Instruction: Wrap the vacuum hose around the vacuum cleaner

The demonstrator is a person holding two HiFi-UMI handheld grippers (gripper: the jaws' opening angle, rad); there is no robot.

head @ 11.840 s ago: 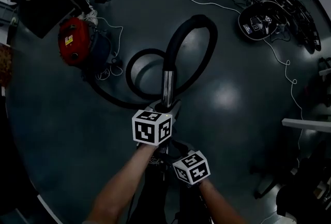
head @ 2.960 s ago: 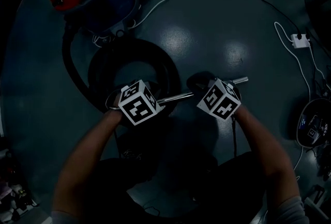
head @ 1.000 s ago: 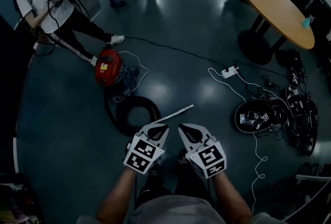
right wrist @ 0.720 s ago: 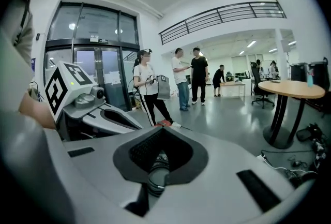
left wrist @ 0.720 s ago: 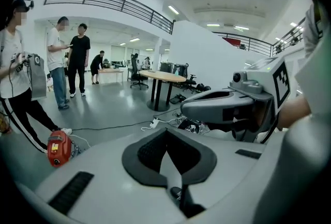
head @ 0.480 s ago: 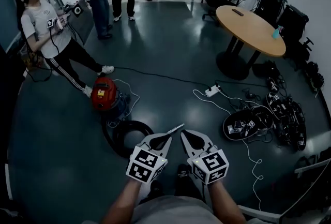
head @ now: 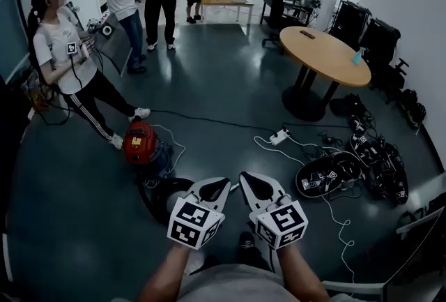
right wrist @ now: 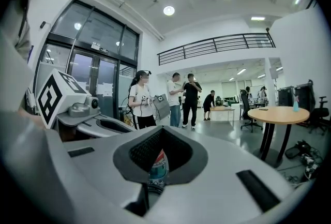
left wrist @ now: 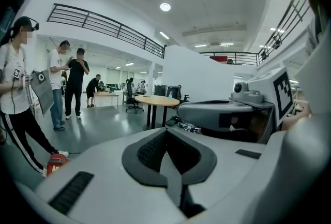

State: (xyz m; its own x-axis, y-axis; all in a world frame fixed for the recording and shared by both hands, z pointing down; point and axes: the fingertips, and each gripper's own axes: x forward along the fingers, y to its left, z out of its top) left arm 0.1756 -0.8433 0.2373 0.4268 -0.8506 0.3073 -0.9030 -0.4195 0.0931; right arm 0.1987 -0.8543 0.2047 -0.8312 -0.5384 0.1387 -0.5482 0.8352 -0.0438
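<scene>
The red vacuum cleaner (head: 141,142) stands on the dark floor, left of centre in the head view. Its black hose (head: 159,190) lies coiled on the floor just in front of it, partly hidden by my left gripper. A sliver of the metal wand (head: 234,187) shows between the two grippers. My left gripper (head: 221,183) and right gripper (head: 245,177) are held side by side in the air above the floor, both shut and empty. In the left gripper view the vacuum cleaner (left wrist: 56,162) shows low at the left. In the right gripper view, the vacuum cleaner (right wrist: 159,162) shows through the hollow behind the jaws.
A person (head: 66,56) with a device stands just behind the vacuum; others stand further back. A round wooden table (head: 327,53) is at the right. A power strip (head: 281,136), white cables and a pile of black gear (head: 327,172) lie on the floor to the right.
Both grippers have risen together, still shut and empty. The head view has tilted up, showing more of the room. The wand is now mostly hidden behind the grippers.
</scene>
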